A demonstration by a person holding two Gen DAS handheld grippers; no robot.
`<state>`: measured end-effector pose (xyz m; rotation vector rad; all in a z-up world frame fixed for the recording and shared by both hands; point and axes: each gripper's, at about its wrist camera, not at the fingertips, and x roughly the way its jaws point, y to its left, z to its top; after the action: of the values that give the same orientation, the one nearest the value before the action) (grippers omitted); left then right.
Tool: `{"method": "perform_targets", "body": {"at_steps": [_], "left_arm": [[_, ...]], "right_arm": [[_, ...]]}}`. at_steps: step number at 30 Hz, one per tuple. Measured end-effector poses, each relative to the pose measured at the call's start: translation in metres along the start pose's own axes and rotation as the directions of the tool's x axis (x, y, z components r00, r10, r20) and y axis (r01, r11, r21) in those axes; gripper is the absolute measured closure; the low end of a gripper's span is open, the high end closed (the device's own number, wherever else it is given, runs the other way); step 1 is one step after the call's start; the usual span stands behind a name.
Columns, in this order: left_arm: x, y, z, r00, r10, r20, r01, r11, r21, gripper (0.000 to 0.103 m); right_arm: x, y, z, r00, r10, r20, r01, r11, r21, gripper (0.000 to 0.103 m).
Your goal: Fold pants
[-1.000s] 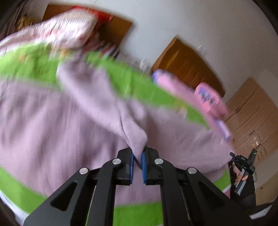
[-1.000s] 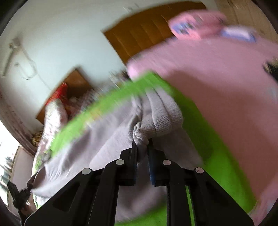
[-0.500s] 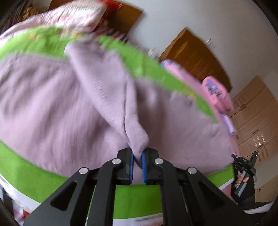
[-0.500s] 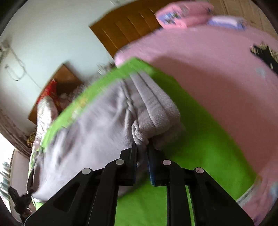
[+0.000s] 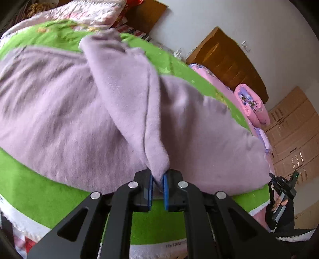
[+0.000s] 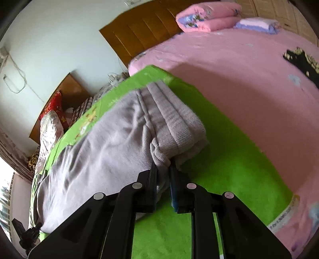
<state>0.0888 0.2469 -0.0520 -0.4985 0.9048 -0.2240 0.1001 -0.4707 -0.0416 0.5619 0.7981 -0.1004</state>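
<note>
Lilac knit pants (image 5: pixel 83 111) lie spread on a green mat (image 5: pixel 35 191) on the bed. My left gripper (image 5: pixel 158 180) is shut on a leg cuff and holds that leg folded over the rest of the pants. My right gripper (image 6: pixel 163 169) is shut on the ribbed waistband (image 6: pixel 175 121) of the pants (image 6: pixel 95 151), low over the green mat (image 6: pixel 229 165). The right gripper also shows at the right edge of the left wrist view (image 5: pixel 283 187).
A pink bedsheet (image 6: pixel 249 83) lies beyond the mat, with folded pink quilts (image 6: pixel 207 18) by the wooden headboard (image 6: pixel 143 33). A black patterned cloth (image 6: pixel 303 61) lies at the far right. A floral quilt (image 5: pixel 87 12) lies behind the mat. Wooden wardrobes (image 5: pixel 293 127) stand at the right.
Both grippers have come down toward the near edge of the mat with the pants in them. The pants now lie flatter and the views are steadier.
</note>
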Motion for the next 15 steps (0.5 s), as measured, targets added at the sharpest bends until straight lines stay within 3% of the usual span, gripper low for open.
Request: {"method": "perform_targets", "body": {"at_steps": [6,7,8,10,13,14,15], "left_arm": [[0.007,0.003,-0.001,1.000,0.015,-0.006,-0.015,1.000,0.004,0.079],[0.005,0.002,-0.001,1.000,0.008,-0.001,-0.008,1.000,0.001,0.068],[0.002,0.001,0.000,1.000,0.019,0.013,-0.019,1.000,0.007,0.046],[-0.009,-0.002,0.001,0.993,0.093,0.068,-0.095,0.995,0.026,0.025],[-0.034,-0.014,0.011,0.959,0.203,0.197,-0.219,0.973,0.066,0.023],[-0.040,-0.023,0.018,0.951,0.201,0.233,-0.225,0.971,0.081,0.018],[-0.042,-0.035,0.027,0.954,0.156,0.255,-0.189,0.976,0.111,0.016]], "right_arm": [[0.009,-0.002,-0.006,0.998,-0.056,-0.021,0.055,0.998,-0.015,0.082],[0.007,-0.001,-0.008,0.997,-0.073,-0.020,0.073,0.997,-0.021,0.080],[0.003,0.000,-0.009,0.995,-0.095,-0.025,0.095,0.995,-0.016,0.073],[-0.011,0.002,-0.009,0.989,-0.150,-0.005,0.150,0.989,-0.002,0.058],[-0.034,0.029,-0.011,0.981,-0.169,0.095,0.178,0.980,-0.094,0.058],[-0.037,0.043,-0.012,0.980,-0.157,0.119,0.173,0.975,-0.138,0.058],[-0.035,0.059,-0.013,0.984,-0.130,0.123,0.152,0.969,-0.193,0.058]]}}
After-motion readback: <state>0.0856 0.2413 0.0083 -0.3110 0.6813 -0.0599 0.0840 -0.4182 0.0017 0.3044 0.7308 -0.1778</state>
